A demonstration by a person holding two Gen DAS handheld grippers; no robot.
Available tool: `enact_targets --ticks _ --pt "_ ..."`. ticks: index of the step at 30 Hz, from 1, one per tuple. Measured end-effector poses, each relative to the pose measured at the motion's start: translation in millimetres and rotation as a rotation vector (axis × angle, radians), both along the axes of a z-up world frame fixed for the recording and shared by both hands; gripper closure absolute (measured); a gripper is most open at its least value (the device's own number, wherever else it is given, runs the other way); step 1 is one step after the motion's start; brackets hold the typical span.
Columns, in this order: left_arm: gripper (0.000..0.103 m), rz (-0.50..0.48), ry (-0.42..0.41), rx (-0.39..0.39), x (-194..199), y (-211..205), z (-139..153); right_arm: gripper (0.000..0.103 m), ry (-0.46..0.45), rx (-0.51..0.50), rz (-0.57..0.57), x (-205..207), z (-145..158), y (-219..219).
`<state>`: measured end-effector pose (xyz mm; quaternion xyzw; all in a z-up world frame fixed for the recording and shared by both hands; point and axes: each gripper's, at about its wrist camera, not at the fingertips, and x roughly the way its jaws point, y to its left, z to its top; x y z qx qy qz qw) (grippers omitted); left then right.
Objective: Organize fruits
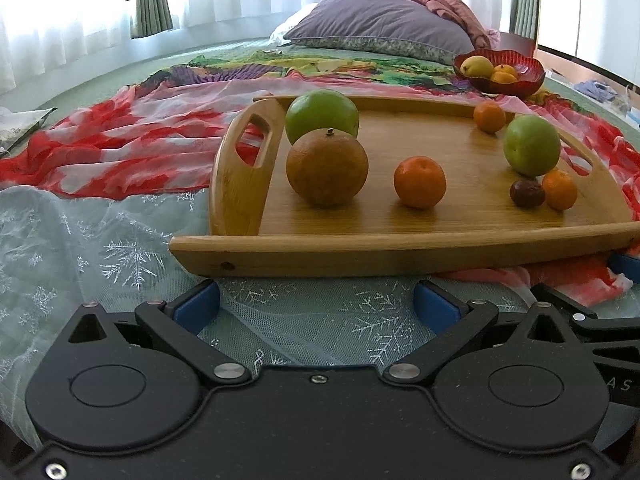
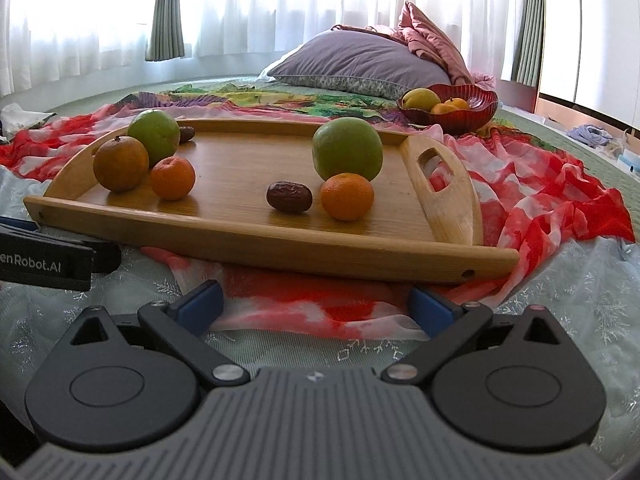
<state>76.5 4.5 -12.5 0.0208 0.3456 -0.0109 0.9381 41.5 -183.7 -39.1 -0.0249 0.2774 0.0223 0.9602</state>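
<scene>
We are right at the start, we think. Our left gripper (image 1: 316, 300) is wide open and holds nothing. Our right gripper (image 2: 316, 300) is wide open and empty too. Both wait low over the bed (image 1: 100, 240), just in front of the wooden tray (image 2: 256, 240).

The fruits sit on the tray. On its left side there is a big brown orange (image 1: 327, 167) with a green fruit (image 1: 322, 114) right behind it. A small orange (image 1: 419, 182) sits alone near the middle. On the right side there is another green fruit (image 2: 347, 148), with a little orange (image 2: 347, 196) touching its front and a dark date (image 2: 289, 197) just beside that. One more small orange (image 1: 489, 117) sits at the far edge, and another date (image 2: 186, 133) hides behind the green fruit on the left.

Past the tray's far right corner is a red bowl (image 2: 476, 114). It already has a yellow fruit (image 2: 420, 99) and some small oranges in it.

We guess the fruits should go into that bowl. Next, one gripper needs to reach over the tray's front edge, close softly around one fruit, and lift it. The right gripper is closer to the little orange. Round fruits can roll, so we should squeeze the middle gently.
</scene>
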Motion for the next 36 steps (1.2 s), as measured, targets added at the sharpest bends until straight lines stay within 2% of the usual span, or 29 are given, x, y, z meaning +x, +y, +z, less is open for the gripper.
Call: enact_targets --ticks 36 --pt "0.000 -0.002 -0.002 0.011 -0.2 -1.0 -1.6 0.000 -0.005 -0.002 -0.002 -0.9 -1.3 0.3"
